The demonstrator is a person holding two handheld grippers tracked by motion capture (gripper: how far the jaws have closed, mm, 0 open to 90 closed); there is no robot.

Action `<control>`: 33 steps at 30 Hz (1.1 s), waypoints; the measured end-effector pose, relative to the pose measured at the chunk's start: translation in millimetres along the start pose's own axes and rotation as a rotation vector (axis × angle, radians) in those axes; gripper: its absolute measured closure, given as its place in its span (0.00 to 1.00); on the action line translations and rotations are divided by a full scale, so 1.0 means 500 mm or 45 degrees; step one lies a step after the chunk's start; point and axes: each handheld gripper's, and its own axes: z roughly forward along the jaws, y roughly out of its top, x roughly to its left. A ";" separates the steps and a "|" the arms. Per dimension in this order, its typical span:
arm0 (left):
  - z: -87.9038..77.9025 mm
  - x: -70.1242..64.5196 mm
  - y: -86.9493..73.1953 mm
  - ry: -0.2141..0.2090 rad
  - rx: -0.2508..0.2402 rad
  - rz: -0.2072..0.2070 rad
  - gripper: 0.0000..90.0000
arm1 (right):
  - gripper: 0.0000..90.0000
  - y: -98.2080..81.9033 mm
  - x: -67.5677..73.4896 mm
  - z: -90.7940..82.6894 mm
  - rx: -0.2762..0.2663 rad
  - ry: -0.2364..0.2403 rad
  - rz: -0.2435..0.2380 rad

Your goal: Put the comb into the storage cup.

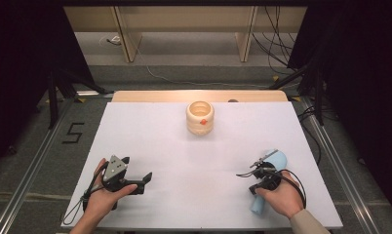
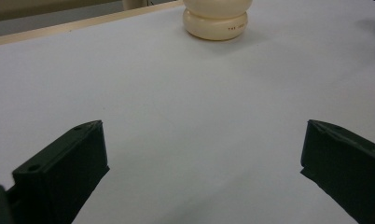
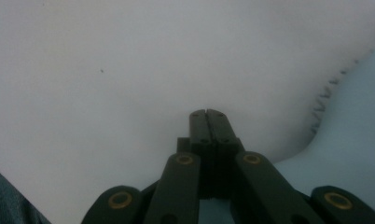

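Observation:
A cream ribbed pot [image 1: 200,118] with a small orange mark on its side stands at the far middle of the white table [image 1: 194,156]; its base [image 2: 216,25] is ahead of my left gripper. My left gripper [image 1: 138,167] [image 2: 202,135] rests near the front left in a hand, open, with only bare table between its fingers [image 2: 69,163]. My right gripper [image 1: 247,173] [image 3: 207,114] is at the front right, shut on nothing and pointing left over the table. A light blue elongated object [image 1: 280,158] [image 3: 353,140] lies beside and partly under the right hand.
The table's wooden far edge [image 1: 199,95] runs behind the pot. Beyond it are wooden furniture legs [image 1: 128,44] and cables [image 1: 277,44] on the floor. Dark stands [image 1: 52,97] flank both sides of the table.

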 end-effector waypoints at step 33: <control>0.001 0.000 -0.001 -0.005 0.003 0.004 0.00 | 1.00 -0.099 -0.079 -0.052 0.034 -0.086 0.217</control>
